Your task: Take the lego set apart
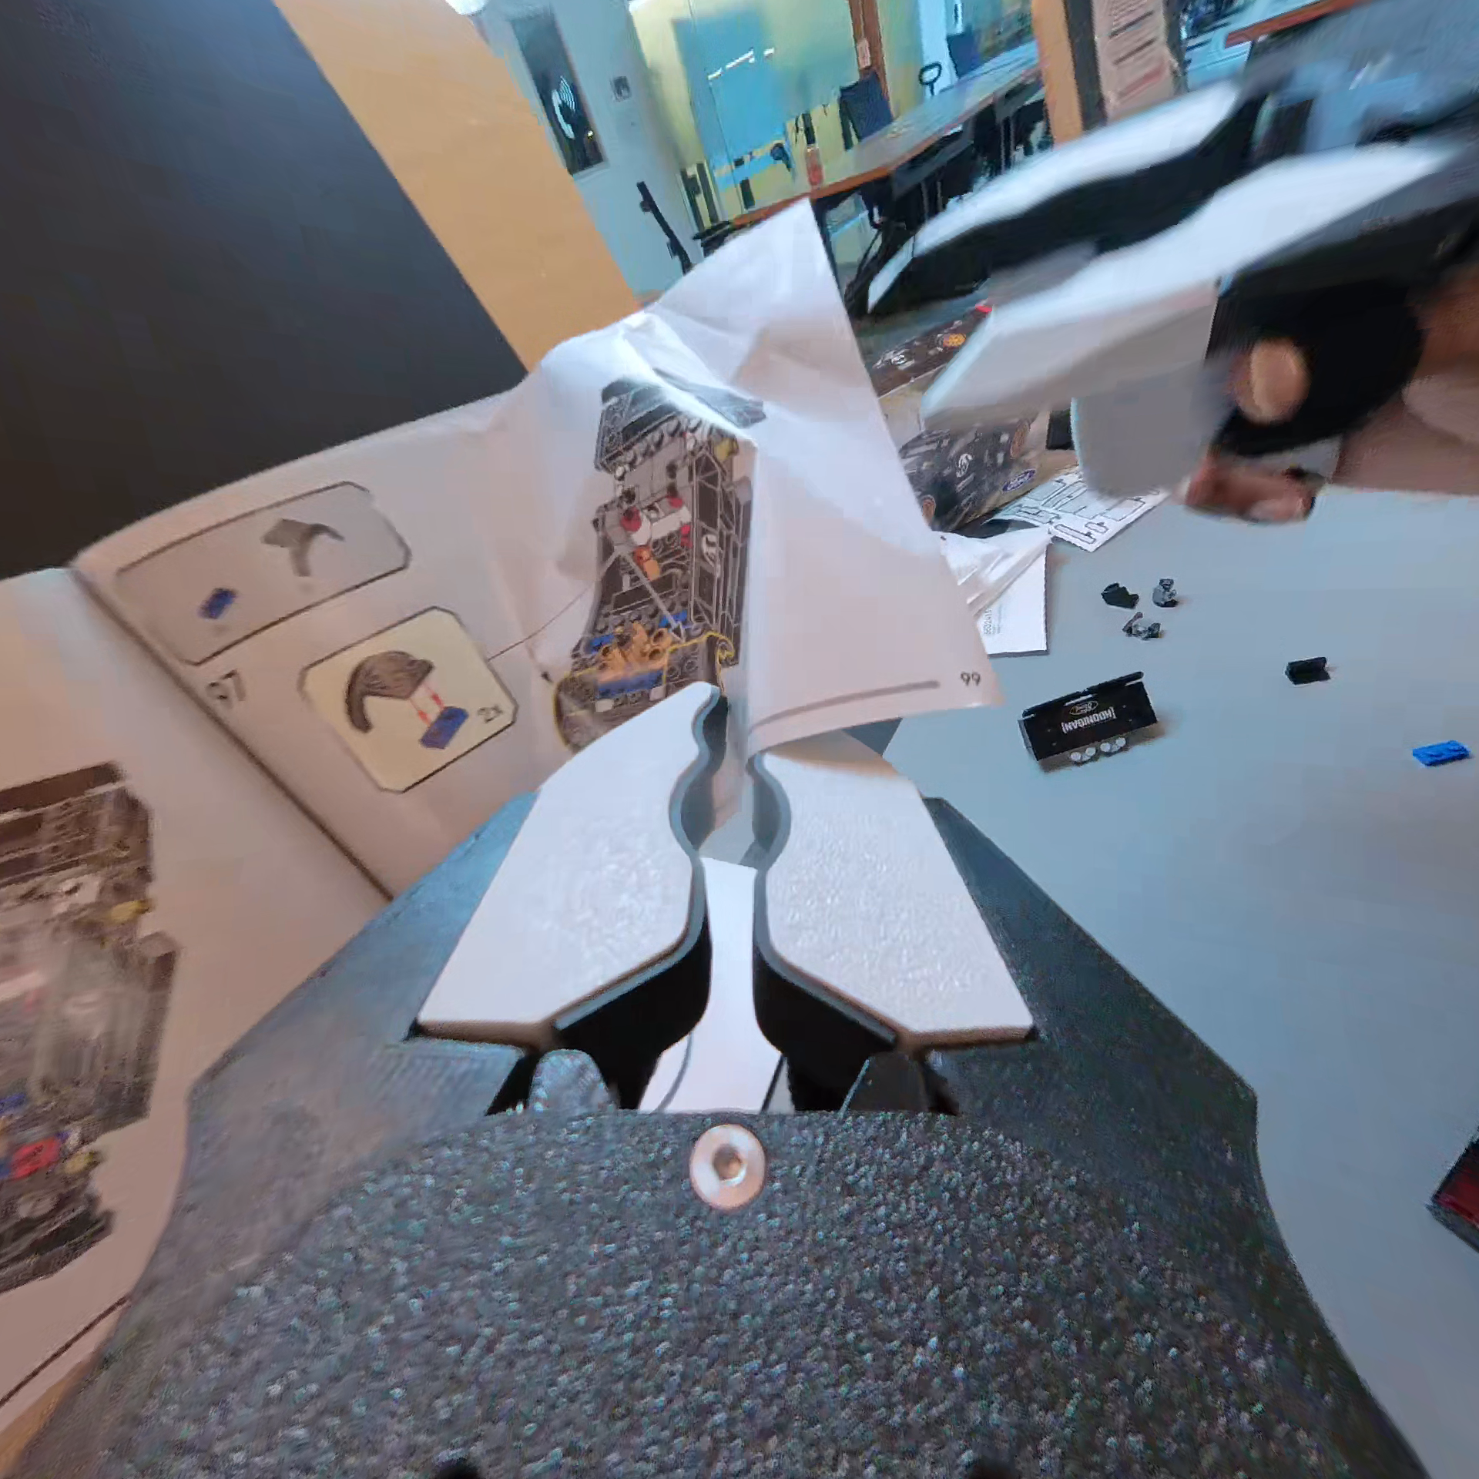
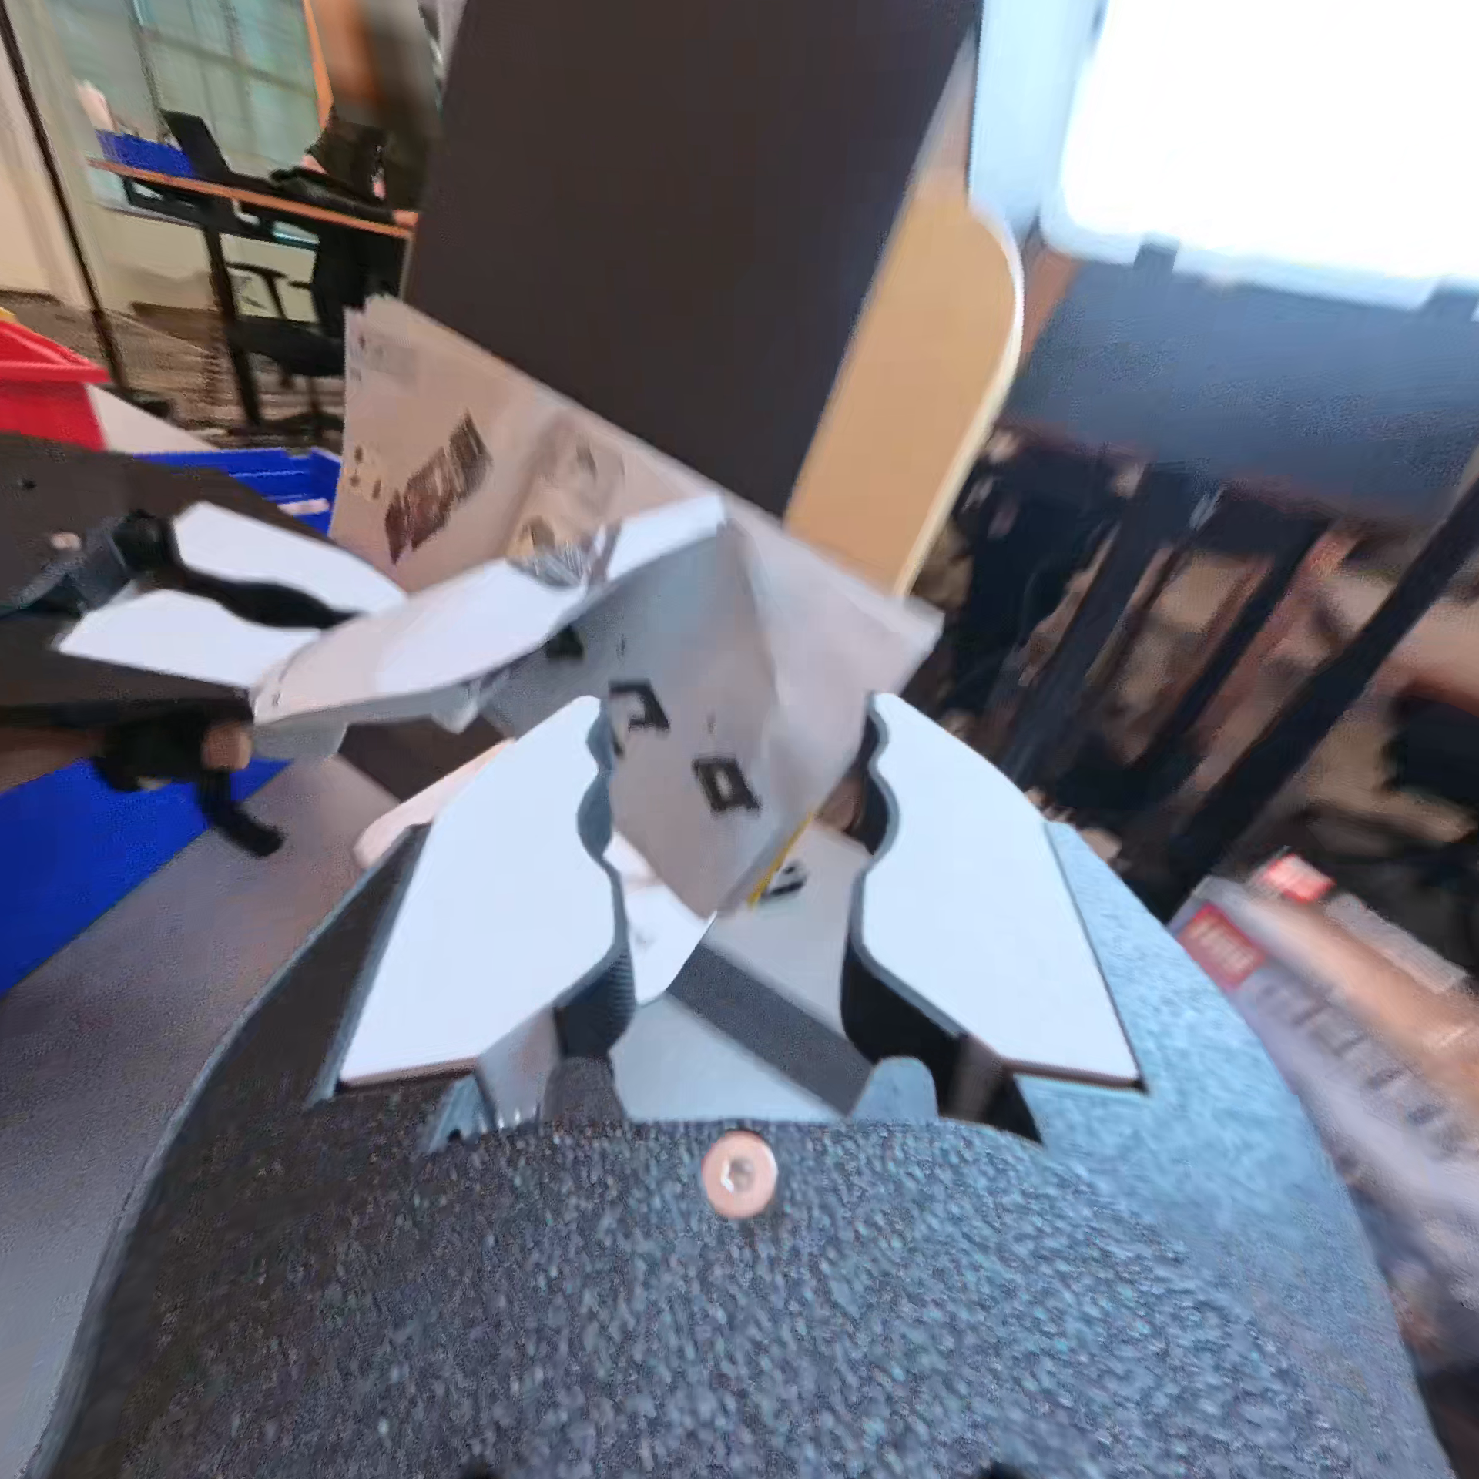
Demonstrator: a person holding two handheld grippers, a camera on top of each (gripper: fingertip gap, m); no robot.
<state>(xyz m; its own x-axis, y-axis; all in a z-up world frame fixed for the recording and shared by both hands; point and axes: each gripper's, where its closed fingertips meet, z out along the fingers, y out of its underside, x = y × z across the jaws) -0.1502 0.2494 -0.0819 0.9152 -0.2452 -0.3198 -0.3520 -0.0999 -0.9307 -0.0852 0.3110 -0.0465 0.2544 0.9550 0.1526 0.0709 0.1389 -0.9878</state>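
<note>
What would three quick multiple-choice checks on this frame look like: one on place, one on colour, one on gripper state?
1. Where does the small flat blue brick lie?
A. on the grey table, right of the black printed piece
B. on the open booklet
C. between the right gripper's fingers

2. What colour are the faces of the left gripper's fingers?
A. red
B. white
C. yellow

3. What state is the left gripper in?
A. wide open over the table
B. shut on a booklet page
C. shut on a black brick

Answers:
1. A: in the left wrist view it sits on bare grey table, right of the black printed piece.
2. B: both finger plates show white.
3. B: its tips pinch the lower edge of the lifted booklet page, while the right gripper stands open.
</note>
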